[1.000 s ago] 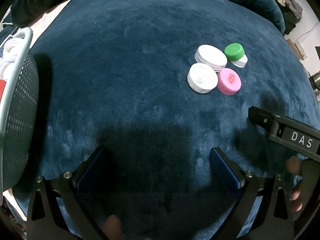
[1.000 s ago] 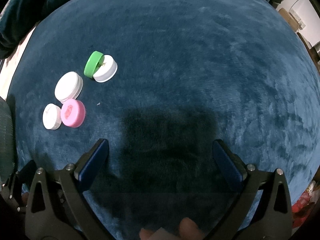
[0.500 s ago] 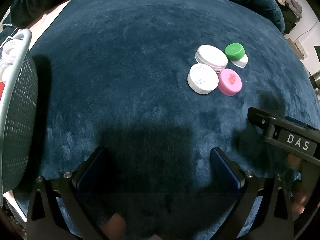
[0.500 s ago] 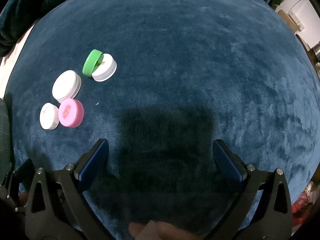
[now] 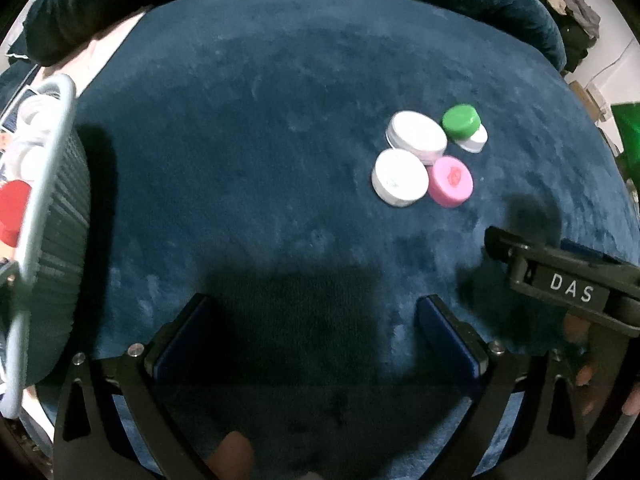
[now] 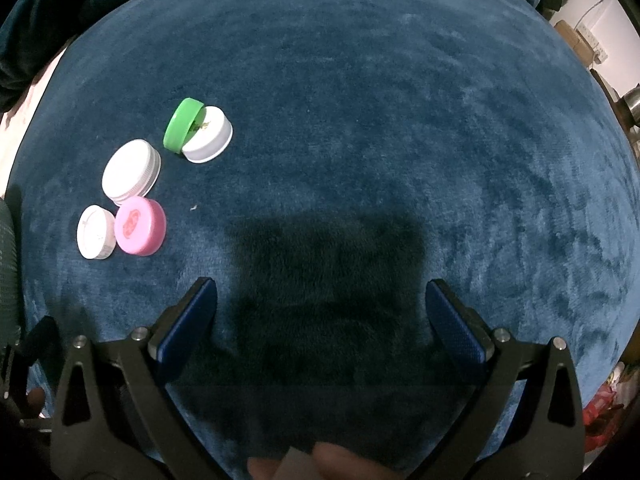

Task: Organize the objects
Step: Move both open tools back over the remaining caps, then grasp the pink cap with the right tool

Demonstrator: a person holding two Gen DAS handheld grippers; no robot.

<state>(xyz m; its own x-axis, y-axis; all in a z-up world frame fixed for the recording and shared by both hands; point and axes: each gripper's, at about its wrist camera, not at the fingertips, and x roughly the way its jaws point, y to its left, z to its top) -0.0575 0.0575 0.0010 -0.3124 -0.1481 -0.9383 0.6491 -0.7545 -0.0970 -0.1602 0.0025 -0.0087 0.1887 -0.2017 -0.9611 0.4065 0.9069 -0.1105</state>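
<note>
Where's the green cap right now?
The green cap sits left of centre in the right wrist view, tilted on edge against a small white cap, just beyond the big white lid on the blue cloth.

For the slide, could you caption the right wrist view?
Open right gripper hovers over blue plush blanket beside five loose bottle caps.

"DAS" in white on the right gripper [image 5: 568,280] body
</note>
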